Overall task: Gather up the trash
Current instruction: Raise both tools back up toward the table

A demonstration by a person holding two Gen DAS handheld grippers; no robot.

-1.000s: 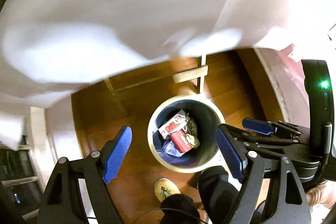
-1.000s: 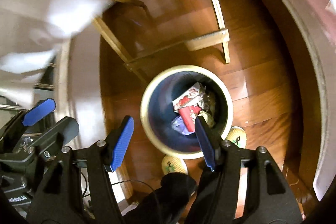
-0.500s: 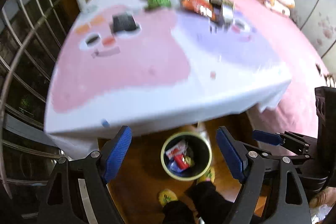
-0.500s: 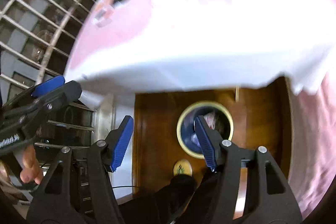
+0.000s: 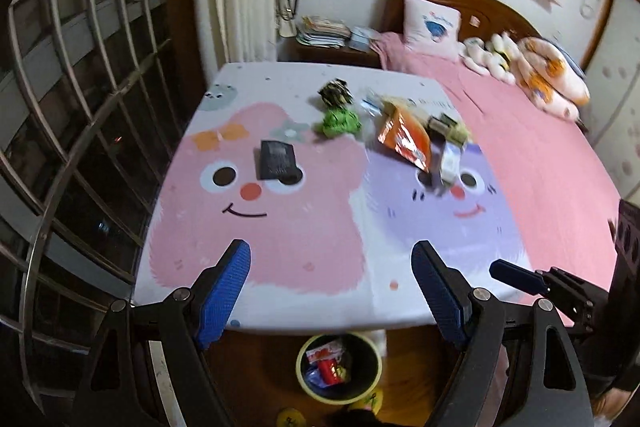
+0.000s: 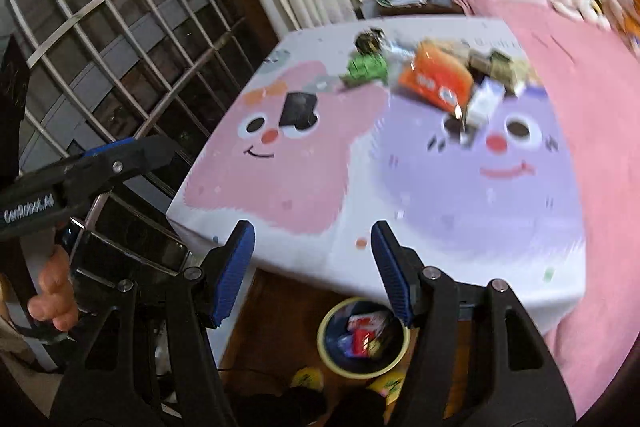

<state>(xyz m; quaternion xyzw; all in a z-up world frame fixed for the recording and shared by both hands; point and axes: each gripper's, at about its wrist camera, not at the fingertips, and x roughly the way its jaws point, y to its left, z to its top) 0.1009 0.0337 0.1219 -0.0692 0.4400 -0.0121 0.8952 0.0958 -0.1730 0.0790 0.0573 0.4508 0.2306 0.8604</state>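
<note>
Left tongs [image 5: 332, 297] spread wide, nothing between the blue pads, held above the near edge of the surface [image 5: 280, 235]. Right tongs [image 6: 312, 273] likewise agape and empty, over the same near edge. Surface carries a cloth printed with a pink face and a purple face. Trash lies on the far half, well ahead of both tongs: black flat packet [image 5: 276, 159] on the pink face, farthest left; then green crumpled wrapper [image 5: 338, 121] with a dark crumpled wrapper [image 5: 336, 91] just behind it; then orange snack bag [image 5: 406, 138]; then a white carton [image 5: 450, 163] tilted just beside the bag, with blurred small boxes behind. Trash bin [image 5: 301, 367] stands on the wood floor below the near edge, beneath the tongs, already holding red and white wrappers. Pink bed [image 5: 560, 155] to the right of the surface.
</note>
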